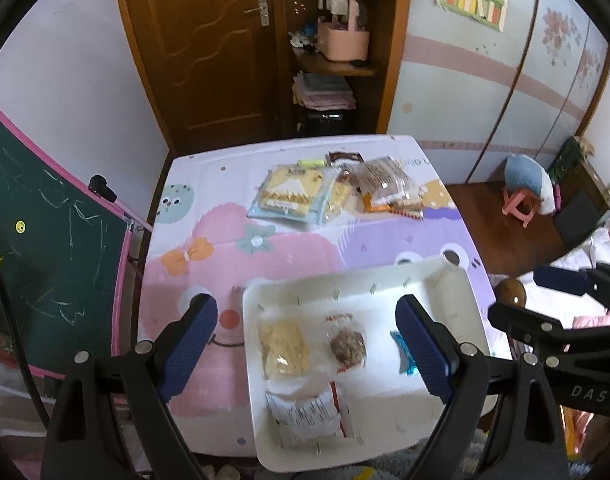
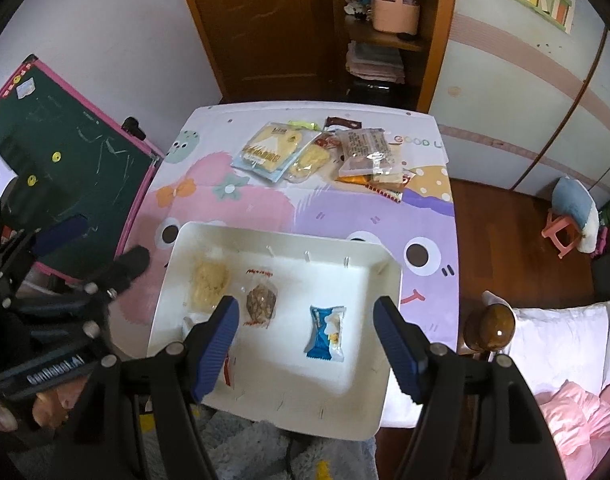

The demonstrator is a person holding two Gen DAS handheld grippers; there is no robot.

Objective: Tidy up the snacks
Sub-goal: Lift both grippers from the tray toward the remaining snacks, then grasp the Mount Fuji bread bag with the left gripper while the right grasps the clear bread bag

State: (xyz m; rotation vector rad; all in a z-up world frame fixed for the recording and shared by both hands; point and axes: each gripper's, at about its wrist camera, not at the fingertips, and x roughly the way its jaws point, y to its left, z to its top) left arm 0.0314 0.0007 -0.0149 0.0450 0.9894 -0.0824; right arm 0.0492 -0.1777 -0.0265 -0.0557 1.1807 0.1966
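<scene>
A white tray [image 1: 385, 304] [image 2: 357, 364] sits at the near edge of the table. In it lie a yellow cake packet [image 1: 283, 346] [image 2: 209, 280], a brown biscuit packet [image 1: 347, 344] [image 2: 260, 300], a blue-and-white packet [image 2: 325, 332] [image 1: 403, 350] and a white printed packet [image 1: 305, 416]. A pile of snack packets [image 1: 333, 190] [image 2: 317, 152] lies at the far side of the table. My left gripper [image 1: 307, 344] is open and empty above the tray. My right gripper [image 2: 307, 342] is open and empty above the tray, over the blue-and-white packet.
The table has a cartoon cloth [image 1: 209, 240] [image 2: 265, 204]. A green chalkboard [image 1: 45, 240] [image 2: 65, 156] leans at its left. A wooden bedpost knob [image 2: 489, 326] and bedding [image 2: 565, 360] are at the right. A door and shelves [image 1: 333, 48] stand behind.
</scene>
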